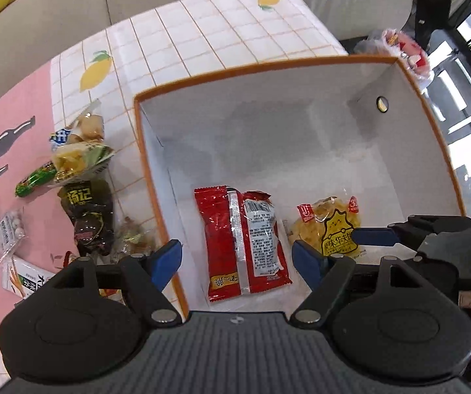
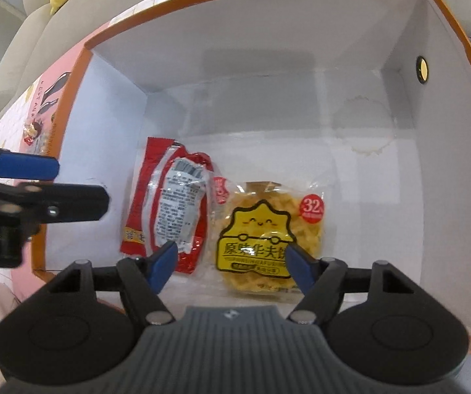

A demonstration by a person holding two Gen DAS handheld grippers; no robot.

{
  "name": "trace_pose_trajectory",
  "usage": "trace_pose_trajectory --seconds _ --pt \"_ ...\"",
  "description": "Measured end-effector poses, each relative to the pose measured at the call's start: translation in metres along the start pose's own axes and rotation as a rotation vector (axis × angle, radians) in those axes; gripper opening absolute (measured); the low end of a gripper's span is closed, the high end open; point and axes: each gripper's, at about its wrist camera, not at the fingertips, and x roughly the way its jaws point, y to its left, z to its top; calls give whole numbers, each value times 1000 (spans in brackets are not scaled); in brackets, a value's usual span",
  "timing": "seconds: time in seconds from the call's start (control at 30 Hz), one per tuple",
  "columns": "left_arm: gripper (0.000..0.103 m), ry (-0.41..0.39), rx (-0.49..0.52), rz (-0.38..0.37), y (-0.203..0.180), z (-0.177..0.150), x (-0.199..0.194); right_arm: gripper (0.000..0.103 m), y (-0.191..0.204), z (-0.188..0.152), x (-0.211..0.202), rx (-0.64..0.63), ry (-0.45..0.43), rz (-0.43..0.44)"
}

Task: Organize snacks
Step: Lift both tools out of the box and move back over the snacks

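Jaws of both grippers stood apart and empty. The left gripper [image 1: 237,256] hung over the near left part of the box [image 1: 301,65], and its jaws bracketed, from above and without contact, the red packet [image 1: 243,243] on the box floor. The right gripper [image 2: 230,262] hung over the waffle packet [image 2: 268,239], its pads likewise clear of the wrapper.

Both packets lay flat near the front wall of the box, side by side and touching or just overlapping at their inner edges, red to the left, waffle to the right. The red packet's long axis ran near to far, its seam face up; the waffle packet was roughly round, with no marked long axis.

The snacks yet to be sorted lay in a loose pile on the worktop [image 1: 202,32], outside and left of the box wall: a dark packet [image 1: 89,216], a green stick packet [image 1: 35,180] and a clear bag of biscuits [image 1: 84,124] among them. The pile thus lay to the left of the left jaws, which made the left hand judged the nearer for the next pick. The green stick packet pointed left-near to right-far; the dark packet ran roughly near to far.
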Motion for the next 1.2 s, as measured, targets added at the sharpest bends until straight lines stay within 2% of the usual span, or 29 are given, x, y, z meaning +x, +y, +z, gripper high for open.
trace_pose_trajectory --seconds 0.1,0.23,0.5,0.67,0.83,0.93,1.07,1.2 --pt "89 -32 1 -6 3 -7 -15 70 7 -4 -14 1 -36 -34" --pt "89 -129 36 -42 13 -23 -49 71 18 -10 -40 5 -109 -77" --pt "89 -335 81 -12 40 -76 -123 75 65 -33 -89 -5 -255 -88" --pt "89 -445 49 12 62 -116 -153 76 110 -53 -107 -21 -363 -74" --pt "89 -532 -19 21 90 -153 -167 78 156 -82 -120 -68 -492 -87" --pt "89 -566 -73 0 115 -174 -166 78 181 -103 -122 -83 -566 -63" --pt "88 -554 -141 -12 145 -195 -151 78 209 -128 -110 -111 -652 -19" --pt "88 -522 -186 16 167 -211 -129 75 228 -145 -78 -146 -661 -3"
